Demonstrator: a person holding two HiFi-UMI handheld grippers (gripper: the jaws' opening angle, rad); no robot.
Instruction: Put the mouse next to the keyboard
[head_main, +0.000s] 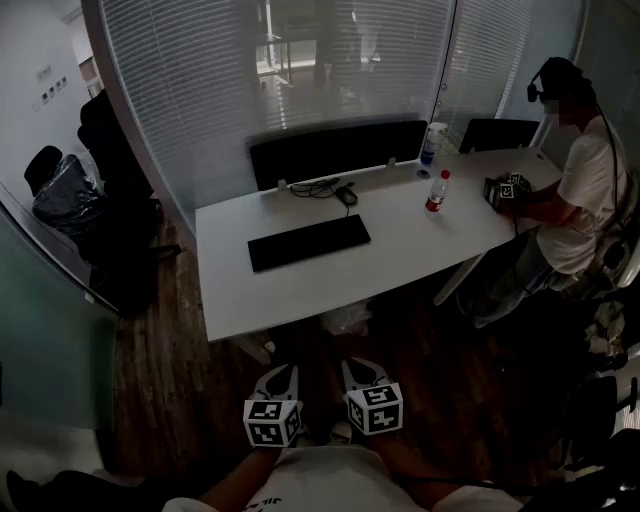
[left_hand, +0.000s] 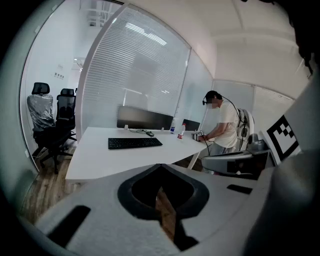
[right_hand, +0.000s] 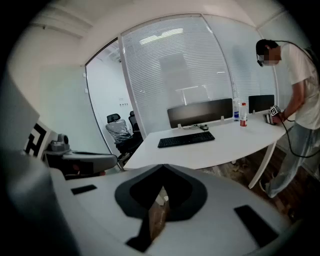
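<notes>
Both claws are closed and empty. The left claw shows its two jaws met at the tips, and the right claw looks the same, jaws pressed together with nothing between them. In the head view they hang side by side, low in front of the person and over the wooden floor. They are on the near side of the white worktop, well apart from everything on it.

The mouse lies toward the far edge of the worktop, just in front of the dark monitor, with its cable looped off to the left. The black keyboard sits nearer, apart from the mouse, which lies beyond the keyboard's right end. A bottle with a red cap stands to the right of the mouse. At the far right a second person stands at the worktop. Black office chairs stand at the left.
</notes>
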